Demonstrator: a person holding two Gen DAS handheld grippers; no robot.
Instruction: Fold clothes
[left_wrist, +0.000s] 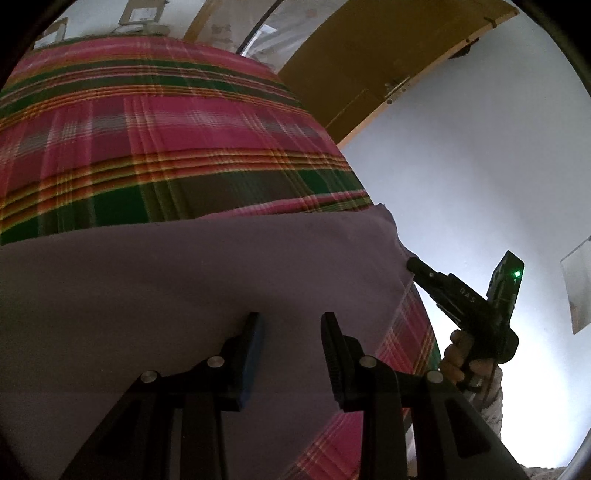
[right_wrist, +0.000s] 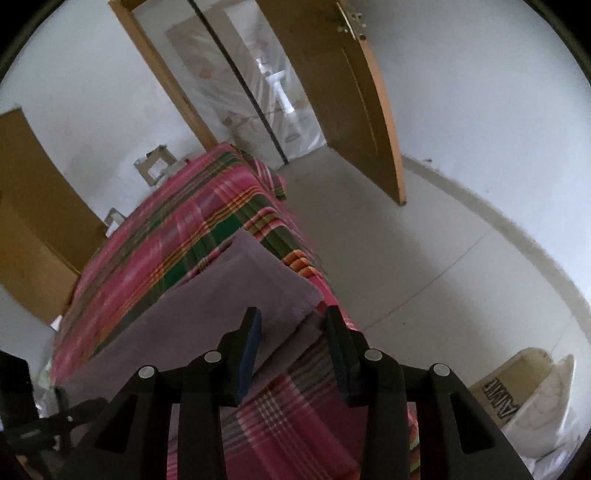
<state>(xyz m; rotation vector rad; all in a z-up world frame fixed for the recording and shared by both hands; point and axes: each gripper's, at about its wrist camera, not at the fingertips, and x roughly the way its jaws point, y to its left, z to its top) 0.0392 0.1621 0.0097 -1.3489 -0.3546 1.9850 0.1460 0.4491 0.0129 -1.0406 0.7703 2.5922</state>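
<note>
A lilac garment (left_wrist: 192, 280) lies flat and folded on a bed with a pink and green plaid sheet (left_wrist: 155, 133). My left gripper (left_wrist: 291, 325) hovers open over the garment's near edge, nothing pinched between its pads. At the garment's right edge the tip of my right gripper (left_wrist: 412, 265) touches the cloth, held by a person's hand (left_wrist: 456, 356). In the right wrist view the right gripper (right_wrist: 293, 321) stands open over the layered corner of the lilac garment (right_wrist: 229, 295); its pads do not press on the cloth. The left gripper (right_wrist: 70, 411) shows dark at the lower left.
The plaid sheet (right_wrist: 177, 229) runs away toward an open wooden door (right_wrist: 354, 110) and a doorway. Bare floor (right_wrist: 424, 258) lies right of the bed. A cardboard box (right_wrist: 506, 384) and a white bag sit at the lower right. Small boxes (right_wrist: 153, 166) stand beyond the bed.
</note>
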